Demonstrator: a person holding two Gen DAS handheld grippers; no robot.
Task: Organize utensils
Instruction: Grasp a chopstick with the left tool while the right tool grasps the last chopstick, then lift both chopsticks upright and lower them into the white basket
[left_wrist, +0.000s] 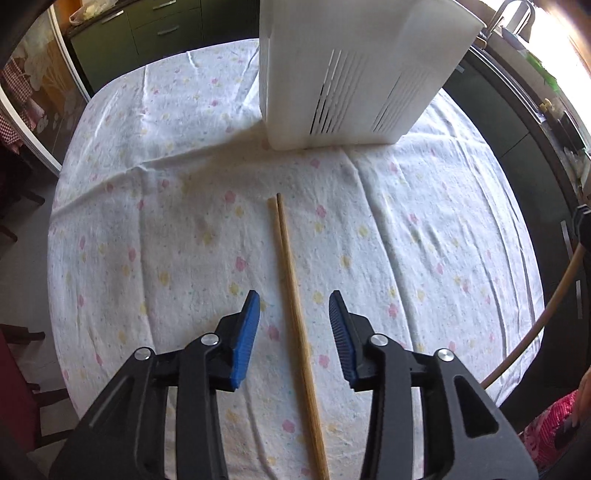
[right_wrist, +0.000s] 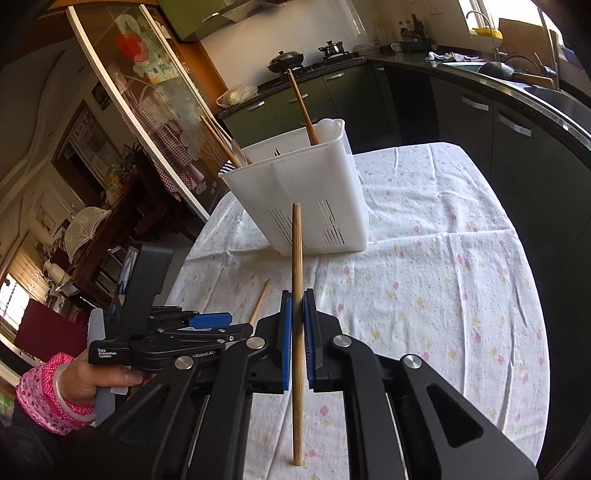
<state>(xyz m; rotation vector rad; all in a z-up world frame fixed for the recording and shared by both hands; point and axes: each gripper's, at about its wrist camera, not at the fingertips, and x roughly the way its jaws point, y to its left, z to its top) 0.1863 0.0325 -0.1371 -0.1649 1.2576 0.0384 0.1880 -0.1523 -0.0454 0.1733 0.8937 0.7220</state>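
A pair of wooden chopsticks (left_wrist: 291, 295) lies side by side on the flowered tablecloth, running away toward a white slotted utensil holder (left_wrist: 354, 77). My left gripper (left_wrist: 294, 306) is open, its blue pads on either side of the chopsticks, just above them. My right gripper (right_wrist: 297, 306) is shut on a single wooden chopstick (right_wrist: 296, 258), held nearly upright above the cloth. The holder (right_wrist: 306, 199) stands behind it with wooden utensils (right_wrist: 303, 107) sticking out of it. The left gripper (right_wrist: 207, 321) and the tips of the lying chopsticks (right_wrist: 259, 301) show at the left of the right wrist view.
The table (right_wrist: 461, 258) is covered with a white cloth and ends at a rounded edge. Dark kitchen cabinets (right_wrist: 480, 118) run along the right and the back. A glass sliding door (right_wrist: 147, 110) and chairs stand to the left.
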